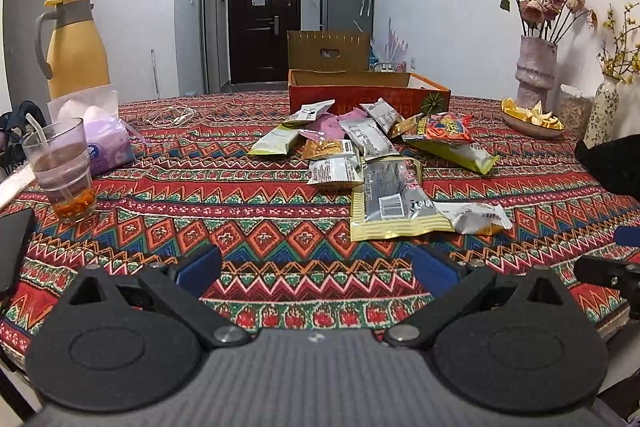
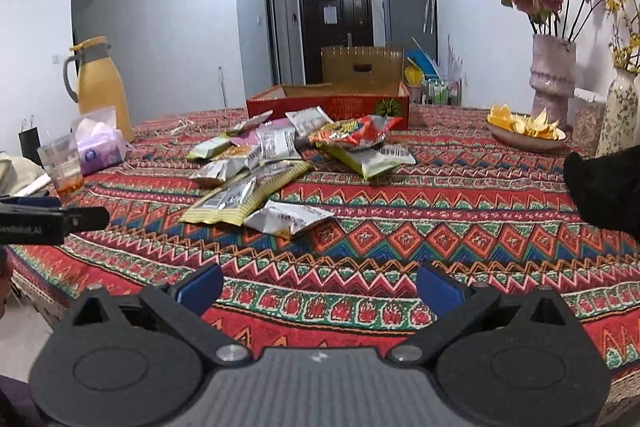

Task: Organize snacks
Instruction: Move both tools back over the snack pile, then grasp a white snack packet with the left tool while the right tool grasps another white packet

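Blue-padded, our left gripper [image 1: 316, 267] and right gripper [image 2: 318, 287] both hang with jaws spread wide and nothing between them, low over the near edge of the patterned cloth [image 1: 256, 235]. The snacks [image 1: 372, 155] lie heaped ahead of us at mid-table, well apart from both tools, just in front of the open red box [image 1: 368, 95]. From the left we see the phone [image 1: 14, 247] at the table's edge; from the right we see the left tool's side [image 2: 48, 221], printed with mirrored lettering we cannot make out with certainty. Packet print is too small to read. The glass [image 1: 62, 171], tissues [image 1: 108, 143] and jug [image 1: 74, 47] stand left, vases [image 1: 536, 71] right.
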{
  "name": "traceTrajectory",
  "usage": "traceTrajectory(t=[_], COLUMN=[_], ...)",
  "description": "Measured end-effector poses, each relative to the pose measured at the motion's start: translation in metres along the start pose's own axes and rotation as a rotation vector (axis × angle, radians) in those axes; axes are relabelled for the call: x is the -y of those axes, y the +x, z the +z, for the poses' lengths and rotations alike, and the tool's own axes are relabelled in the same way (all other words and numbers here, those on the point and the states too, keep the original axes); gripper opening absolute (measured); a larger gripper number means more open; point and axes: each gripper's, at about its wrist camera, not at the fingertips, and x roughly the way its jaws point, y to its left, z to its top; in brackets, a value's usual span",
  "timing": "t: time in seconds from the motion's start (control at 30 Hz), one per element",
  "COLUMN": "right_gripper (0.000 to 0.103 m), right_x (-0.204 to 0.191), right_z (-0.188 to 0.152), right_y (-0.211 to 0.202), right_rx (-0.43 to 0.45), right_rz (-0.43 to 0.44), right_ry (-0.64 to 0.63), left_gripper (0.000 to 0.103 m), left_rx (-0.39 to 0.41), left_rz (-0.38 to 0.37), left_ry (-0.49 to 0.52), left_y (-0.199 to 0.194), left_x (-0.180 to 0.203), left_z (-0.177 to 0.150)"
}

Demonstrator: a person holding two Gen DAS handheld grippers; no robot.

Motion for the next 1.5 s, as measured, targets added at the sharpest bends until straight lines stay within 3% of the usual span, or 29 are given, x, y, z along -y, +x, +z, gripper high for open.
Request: traceTrajectory(t=[0.2,0.33,0.57,0.8,1.03,1.1,1.13,1.3,1.5], right_gripper=[0.097,0.09,0.087,0.084,0.059,0.055,0.054,0.047,0.039], right_x=[0.001,0.0,-0.011,-0.017,0.0,0.003,0.003,0.003,0.002], right_z=[0.011,0.019,0.04,0.061,0.075,0.076,0.077,0.076,0.075], right_y=[0.019,0.044,0.094,0.148,0.177,0.179,0.18,0.179,0.172], right_rx=[-0.02,-0.066,-0.113,-0.156,-0.173,-0.168,-0.166,-0.155,-0.152], right_rz=[0.01,0.007,0.014,0.04,0.047,0.045,0.043,0.049,0.059], right_ry=[-0.004,-0.026,-0.118,-0.189,-0.102,-0.095,-0.096,-0.097,-0.088], left_gripper=[0.103,0.103,0.102,0.08,0.069,0.061,0.051,0.044,0.043], left_rx=[-0.012,-0.032,-0.044,-0.093,-0.183,-0.215,-0.205,-0.179,-0.155], left_rz=[-0.016,-0.032,-0.048,-0.094,-0.124,-0.128,-0.118,-0.105,-0.104], left_ry=[-0.015,-0.022,-0.01,-0.003,-0.03,-0.045,-0.043,-0.053,-0.057], left_y=[0.017,0.036,0.08,0.143,0.199,0.207,0.207,0.196,0.163], left_x=[-0.003,-0.004,-0.005,0.002,0.004,0.003,0.003,0.002,0.004], left_z=[0.005,0.013,0.037,0.07,0.08,0.076,0.074,0.073,0.073])
